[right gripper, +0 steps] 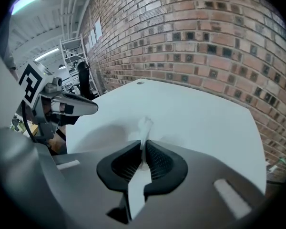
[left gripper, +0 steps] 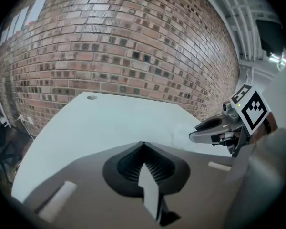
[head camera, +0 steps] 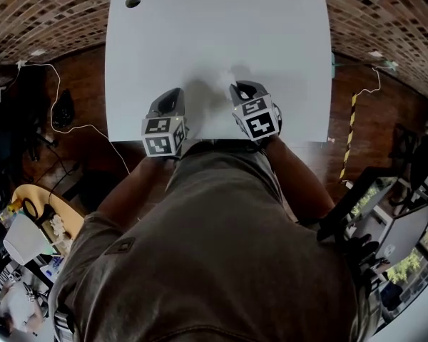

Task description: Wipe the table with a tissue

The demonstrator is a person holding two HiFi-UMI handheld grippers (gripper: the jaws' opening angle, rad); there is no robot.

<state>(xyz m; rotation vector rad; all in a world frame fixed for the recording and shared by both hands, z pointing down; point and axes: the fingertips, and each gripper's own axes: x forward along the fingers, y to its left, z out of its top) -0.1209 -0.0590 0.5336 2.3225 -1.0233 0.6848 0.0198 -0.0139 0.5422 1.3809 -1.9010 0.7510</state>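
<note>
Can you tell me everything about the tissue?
The tissue is white, thin and crumpled, like soft paper. The right gripper pinches one end between its shut jaws, and a small tuft sticks out past them. It is over the near part of the white table. Whether it touches the top is hard to tell, since both are white.

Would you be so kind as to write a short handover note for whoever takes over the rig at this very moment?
Left gripper: shut, nothing between its jaws, held at the near edge of the white table.
Right gripper: shut on the tissue, beside the left one at the same edge. The tissue's free end sticks out ahead of the jaws; whether it touches the top cannot be told.
Done: the tissue is in hand.
Left: wiping the table top. The pictures do not show how much has been wiped, so treat the whole surface as still to do.
</note>
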